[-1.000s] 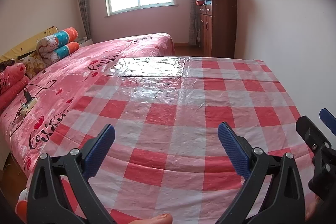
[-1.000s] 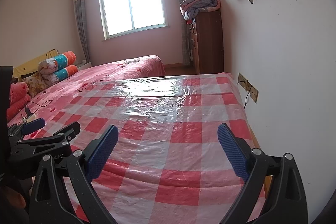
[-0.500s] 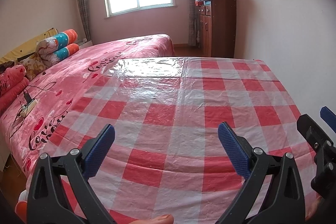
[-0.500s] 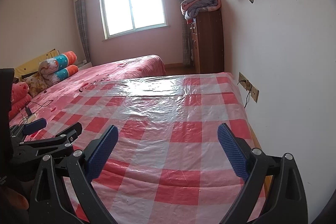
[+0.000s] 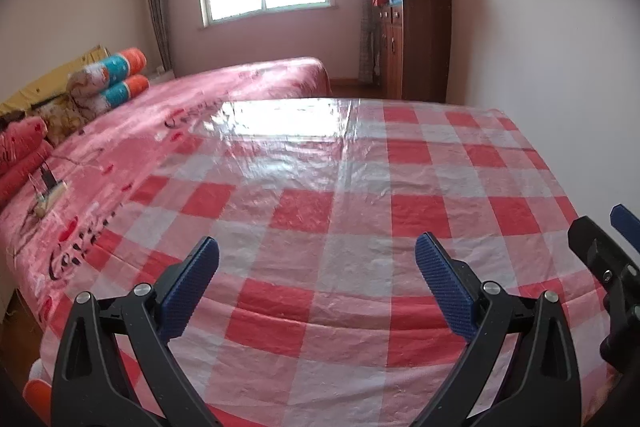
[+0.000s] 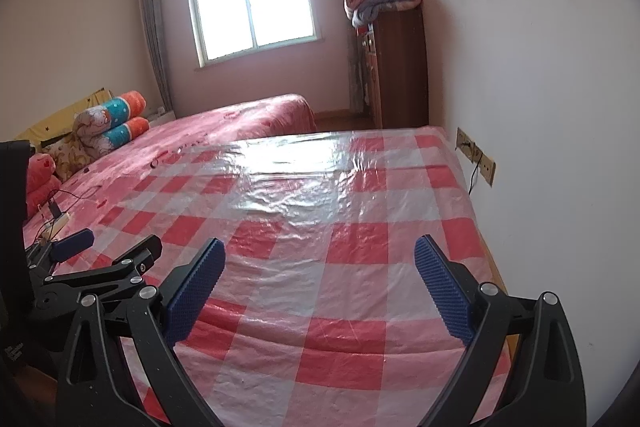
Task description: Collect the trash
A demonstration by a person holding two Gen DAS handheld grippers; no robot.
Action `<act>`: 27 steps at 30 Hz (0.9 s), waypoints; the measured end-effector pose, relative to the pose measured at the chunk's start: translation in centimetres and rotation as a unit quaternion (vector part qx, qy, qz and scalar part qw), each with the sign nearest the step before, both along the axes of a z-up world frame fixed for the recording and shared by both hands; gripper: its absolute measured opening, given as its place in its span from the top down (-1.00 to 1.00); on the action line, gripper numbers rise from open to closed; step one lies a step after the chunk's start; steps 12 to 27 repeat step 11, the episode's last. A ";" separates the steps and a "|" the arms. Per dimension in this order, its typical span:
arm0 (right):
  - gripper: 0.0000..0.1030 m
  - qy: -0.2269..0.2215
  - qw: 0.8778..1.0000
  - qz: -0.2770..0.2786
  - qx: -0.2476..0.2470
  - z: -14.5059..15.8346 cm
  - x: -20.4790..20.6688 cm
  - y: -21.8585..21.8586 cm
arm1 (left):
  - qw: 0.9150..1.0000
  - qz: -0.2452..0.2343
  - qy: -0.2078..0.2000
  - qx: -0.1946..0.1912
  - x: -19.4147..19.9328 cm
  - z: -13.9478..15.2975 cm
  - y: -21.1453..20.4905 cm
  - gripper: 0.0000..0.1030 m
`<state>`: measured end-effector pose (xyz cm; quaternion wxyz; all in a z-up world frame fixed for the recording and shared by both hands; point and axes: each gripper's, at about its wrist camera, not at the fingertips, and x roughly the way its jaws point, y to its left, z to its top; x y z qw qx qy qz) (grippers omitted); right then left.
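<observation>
No piece of trash shows in either view. My left gripper (image 5: 318,287) hangs open over the near edge of a table covered with a red and white checked plastic cloth (image 5: 360,195), with nothing between its blue pads. My right gripper (image 6: 320,285) is open too, above the same checked cloth (image 6: 328,211), nearer the wall. The right gripper's black finger and blue pad show at the right edge of the left wrist view. Seen from the right wrist, the left gripper (image 6: 108,251) sits at the lower left.
A bed with a pink cover (image 5: 120,147) lies left of the table, with rolled bedding (image 5: 112,75) and a power strip with cables (image 5: 50,191) on it. A brown cabinet (image 6: 400,67) topped with a folded blanket stands beyond. Wall sockets (image 6: 476,155) sit by the table's right edge.
Both wrist views have shifted only slightly. Both grippers stay open and hold nothing.
</observation>
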<state>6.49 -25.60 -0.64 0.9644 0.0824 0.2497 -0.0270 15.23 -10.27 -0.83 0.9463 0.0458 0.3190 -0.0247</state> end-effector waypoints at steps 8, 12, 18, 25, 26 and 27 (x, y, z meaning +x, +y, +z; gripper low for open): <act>-0.86 0.105 0.994 -0.006 0.008 -2.8 3.2 0.3 | 0.994 0.007 0.111 -0.014 4.1 -3.9 0.4 -0.92; -0.86 0.129 0.991 -0.012 0.016 -3.5 3.9 0.1 | 0.992 0.003 0.128 -0.018 4.9 -4.9 0.2 -0.92; -0.86 0.129 0.991 -0.012 0.016 -3.5 3.9 0.1 | 0.992 0.003 0.128 -0.018 4.9 -4.9 0.2 -0.92; -0.86 0.129 0.991 -0.012 0.016 -3.5 3.9 0.1 | 0.992 0.003 0.128 -0.018 4.9 -4.9 0.2 -0.92; -0.86 0.129 0.991 -0.012 0.016 -3.5 3.9 0.1 | 0.992 0.003 0.128 -0.018 4.9 -4.9 0.2 -0.92; -0.86 0.129 0.991 -0.012 0.016 -3.5 3.9 0.1 | 0.992 0.003 0.128 -0.018 4.9 -4.9 0.2 -0.92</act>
